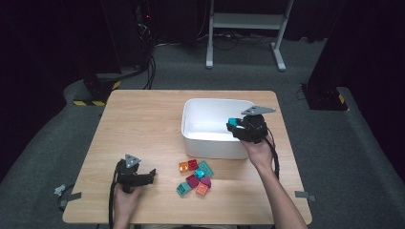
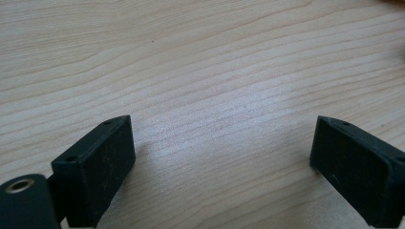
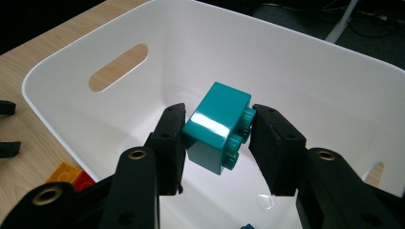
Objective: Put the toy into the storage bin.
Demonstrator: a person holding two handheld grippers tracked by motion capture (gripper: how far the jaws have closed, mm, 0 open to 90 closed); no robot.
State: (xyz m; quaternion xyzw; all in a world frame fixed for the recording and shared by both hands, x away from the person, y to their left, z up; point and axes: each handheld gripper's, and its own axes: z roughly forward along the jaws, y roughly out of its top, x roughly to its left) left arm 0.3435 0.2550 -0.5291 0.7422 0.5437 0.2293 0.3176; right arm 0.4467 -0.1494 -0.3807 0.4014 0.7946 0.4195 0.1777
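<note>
My right gripper [image 3: 217, 136] clamps teal block [image 3: 217, 129] over white bin [image 1: 191, 126] | left gripper [image 2: 219, 162] open, empty | loose blocks [image 1: 196, 177] left on table [image 1: 138, 124]

Bright overhead light, dark surround; table [image 2: 205, 71] glare, perhaps slight blur.

Open wooden table [image 1: 143, 124] is left to the left of the white bin [image 1: 215, 143], where passage is unobstructed. In front of the bin, the way is blocked by a cluster of coloured bricks [image 1: 196, 177] lying close together.
</note>
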